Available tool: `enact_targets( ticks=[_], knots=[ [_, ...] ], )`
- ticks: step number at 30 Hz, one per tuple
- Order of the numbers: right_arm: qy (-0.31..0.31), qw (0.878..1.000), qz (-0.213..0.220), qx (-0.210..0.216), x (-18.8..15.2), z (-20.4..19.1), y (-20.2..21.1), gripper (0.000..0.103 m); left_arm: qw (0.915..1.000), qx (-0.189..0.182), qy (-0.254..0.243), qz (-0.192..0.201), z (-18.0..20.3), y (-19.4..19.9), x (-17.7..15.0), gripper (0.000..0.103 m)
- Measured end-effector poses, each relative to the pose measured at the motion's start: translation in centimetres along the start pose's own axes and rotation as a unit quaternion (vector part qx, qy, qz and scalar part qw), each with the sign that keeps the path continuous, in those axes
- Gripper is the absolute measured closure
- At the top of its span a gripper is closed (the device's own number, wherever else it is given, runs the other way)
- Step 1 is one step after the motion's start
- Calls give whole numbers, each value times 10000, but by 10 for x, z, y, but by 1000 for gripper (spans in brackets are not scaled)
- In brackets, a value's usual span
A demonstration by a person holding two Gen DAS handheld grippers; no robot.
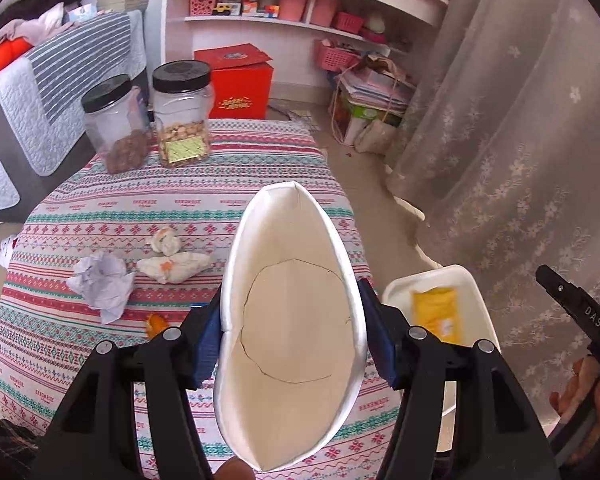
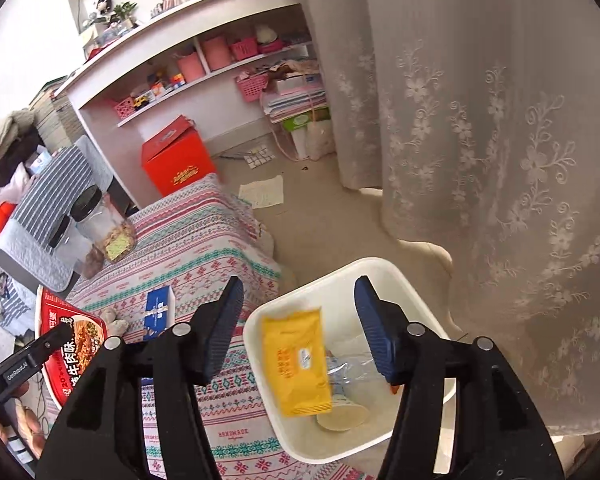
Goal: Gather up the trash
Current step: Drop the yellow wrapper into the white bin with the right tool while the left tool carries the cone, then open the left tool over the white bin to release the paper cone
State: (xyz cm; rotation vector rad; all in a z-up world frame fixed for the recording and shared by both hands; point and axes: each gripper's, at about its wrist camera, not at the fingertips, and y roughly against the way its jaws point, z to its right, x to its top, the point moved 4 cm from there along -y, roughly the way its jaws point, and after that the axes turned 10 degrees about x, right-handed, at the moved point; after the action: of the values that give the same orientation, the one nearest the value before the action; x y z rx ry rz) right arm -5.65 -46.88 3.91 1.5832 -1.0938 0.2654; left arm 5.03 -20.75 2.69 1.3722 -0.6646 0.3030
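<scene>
My left gripper is shut on a white paper noodle bowl, squeezed into an oval between the blue pads; its red printed outside shows in the right wrist view. On the patterned tablecloth lie a crumpled paper, two tissue wads and an orange scrap. My right gripper stands open above the white bin. A yellow packet lies free in the bin below its fingers, over a paper cup and clear plastic.
Two black-lidded jars stand at the table's far end. A blue box lies on the cloth. The white bin stands on the floor off the table's right side, by a lace curtain. A red box and shelves lie beyond.
</scene>
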Motion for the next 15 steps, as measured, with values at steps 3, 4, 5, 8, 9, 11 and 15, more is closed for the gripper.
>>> enact_targets(
  ticks=[3, 4, 5, 8, 9, 11, 15],
  knots=[
    [-222, 9986, 291, -381, 4, 21, 15, 18, 9997, -178, -111, 80, 29, 4, 7, 42],
    [-281, 9973, 413, -547, 6, 29, 20, 17, 9995, -252, -148, 123, 39, 7, 8, 42],
    [-302, 9955, 529, -726, 7, 35, 26, 15, 9991, -323, -197, 175, 49, 10, 11, 42],
    [-289, 9868, 917, -1305, 13, 51, 42, 7, 9975, -482, -355, 363, 80, 19, 17, 42],
    [-258, 9829, 1045, -1497, 14, 56, 49, 7, 9968, -538, -407, 417, 91, 21, 19, 42],
    [-135, 9737, 1289, -1876, 17, 61, 61, 7, 9954, -651, -497, 494, 112, 25, 20, 42],
    [-14, 9582, 1612, -2363, 20, 74, 79, 7, 9917, -842, -720, 649, 149, 31, 21, 42]
  ],
)
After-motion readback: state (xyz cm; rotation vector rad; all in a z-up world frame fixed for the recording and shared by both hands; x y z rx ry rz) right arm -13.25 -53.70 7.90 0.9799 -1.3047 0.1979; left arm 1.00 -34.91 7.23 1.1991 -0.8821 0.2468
